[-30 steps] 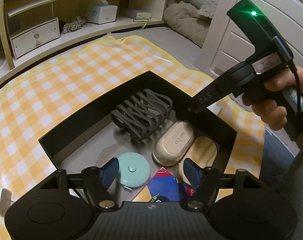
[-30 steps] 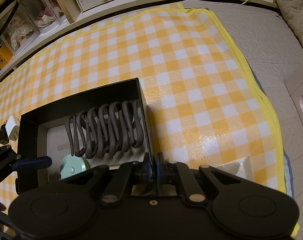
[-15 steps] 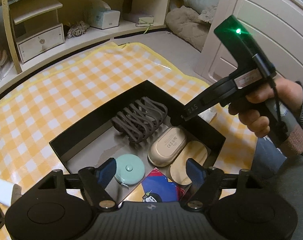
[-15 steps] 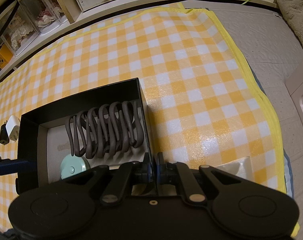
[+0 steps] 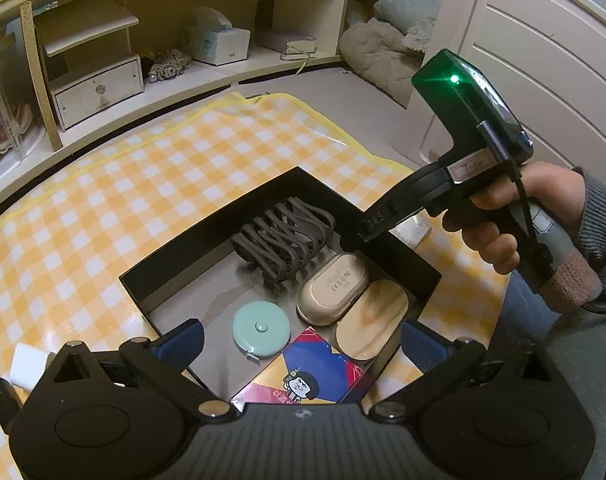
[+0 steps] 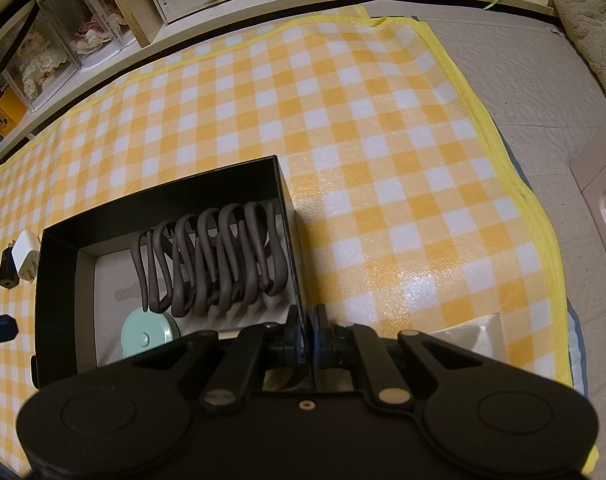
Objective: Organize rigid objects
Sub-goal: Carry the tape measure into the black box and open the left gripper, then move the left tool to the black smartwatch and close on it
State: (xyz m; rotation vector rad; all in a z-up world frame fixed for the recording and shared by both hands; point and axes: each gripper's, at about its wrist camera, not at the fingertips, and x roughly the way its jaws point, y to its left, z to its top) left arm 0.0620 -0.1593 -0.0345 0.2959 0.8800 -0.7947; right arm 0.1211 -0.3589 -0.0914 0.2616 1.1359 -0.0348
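Observation:
An open black box [image 5: 207, 248] sits on the yellow checked mat [image 5: 103, 200]. Inside lie a brown coiled wire rack [image 5: 283, 236], a mint tape measure [image 5: 261, 330], a gold oval case [image 5: 333, 292], a pale wooden oval [image 5: 373, 320] and a red-blue card pack [image 5: 311, 372]. My left gripper [image 5: 301, 340] hovers above the box's near corner, its jaws opening wide with nothing pressed between them. My right gripper [image 6: 307, 332] is shut on the box's right wall [image 6: 291, 240]; in the left wrist view, the right gripper [image 5: 355, 236] pinches the rim. The rack [image 6: 211, 260] and tape measure [image 6: 145, 334] show there too.
A white charger [image 6: 27, 254] and a black adapter [image 6: 7, 272] lie on the mat left of the box. Crumpled clear plastic [image 6: 463, 332] lies to its right. Shelves with a small drawer [image 5: 99, 92] line the back; a white cabinet door [image 5: 543, 80] stands at right.
My left gripper rose and drew back from the box, and its jaws spread much wider, leaving the card pack lying in the box. The right gripper kept still on the wall.

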